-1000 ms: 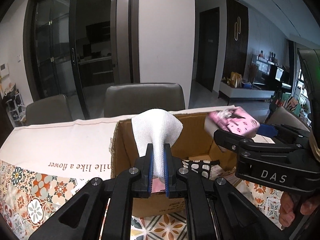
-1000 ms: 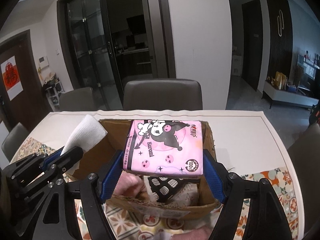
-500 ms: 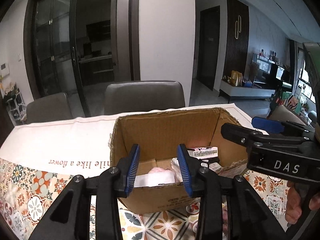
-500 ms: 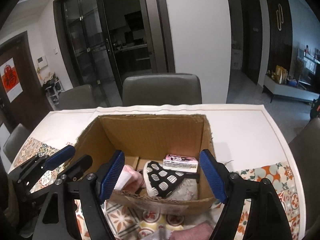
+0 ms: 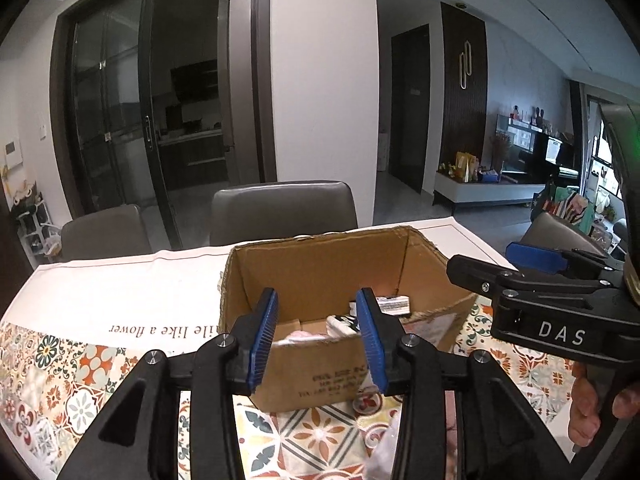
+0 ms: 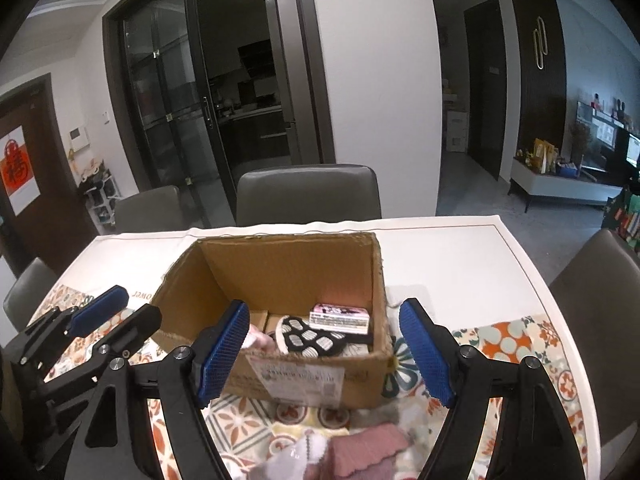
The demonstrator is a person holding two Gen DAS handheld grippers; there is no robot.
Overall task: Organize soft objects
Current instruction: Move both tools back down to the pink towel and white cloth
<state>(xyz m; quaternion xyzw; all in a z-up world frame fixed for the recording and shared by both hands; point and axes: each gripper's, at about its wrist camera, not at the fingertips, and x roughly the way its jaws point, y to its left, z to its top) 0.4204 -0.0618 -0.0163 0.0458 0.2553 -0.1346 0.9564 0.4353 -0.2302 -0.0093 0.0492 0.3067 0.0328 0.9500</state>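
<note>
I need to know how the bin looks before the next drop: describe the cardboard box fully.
The box is brown corrugated cardboard, open-topped with rough rims, upright on the patterned tablecloth. A printed label is on its near wall. Inside lie a pink tissue pack, a black-and-white patterned item and something pink. Neither claw touches it.

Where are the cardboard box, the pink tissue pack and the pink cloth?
cardboard box [image 6: 280, 276]: right wrist view, inner back wall.
pink tissue pack [image 6: 340, 317]: right wrist view, its side.
pink cloth [image 6: 366, 454]: right wrist view, its middle.

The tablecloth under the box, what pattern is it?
Colourful flower tiles on the tablecloth, white farther back; clearest in the left wrist view.
</note>
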